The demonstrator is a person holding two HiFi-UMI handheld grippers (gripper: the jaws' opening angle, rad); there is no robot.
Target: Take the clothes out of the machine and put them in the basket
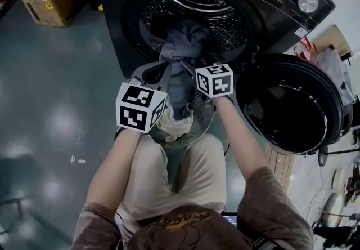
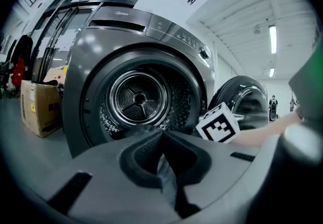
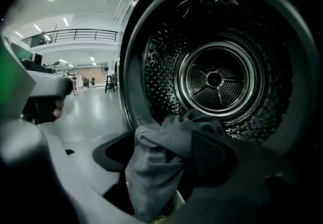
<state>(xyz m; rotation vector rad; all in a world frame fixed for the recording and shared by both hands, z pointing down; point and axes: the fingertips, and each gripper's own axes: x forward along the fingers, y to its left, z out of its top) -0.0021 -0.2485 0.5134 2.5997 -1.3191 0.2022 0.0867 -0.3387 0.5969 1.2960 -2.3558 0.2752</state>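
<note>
- Partway, I judge: the basket [image 1: 209, 117] near my knees already holds some white cloth [image 1: 172, 125], and a grey garment [image 1: 183, 54] hangs from the machine [image 1: 112, 12] mouth down toward it.
- That garment is half out – its top lies on the drum [image 1: 225, 23] lip, its tail reaches the basket.
- My right gripper [image 3: 166, 153] is clamped on a thick bunch of the garment.
- My left gripper [image 2: 162, 135] is pinched together, with what looks like a thin grey fold of the same garment between the jaws.
- Left to do: pull the garment clear, lower it into the basket, let go.
- The head view alone shows the basket, its contents and the door [image 1: 292, 102] swung open at the right.
- The gripper views alone look deep into the drum – I see bare perforated wall and no other clothes there, though its near floor is hidden behind cloth and jaws.
- The left gripper view also catches a box [image 2: 38, 108] far left.
</note>
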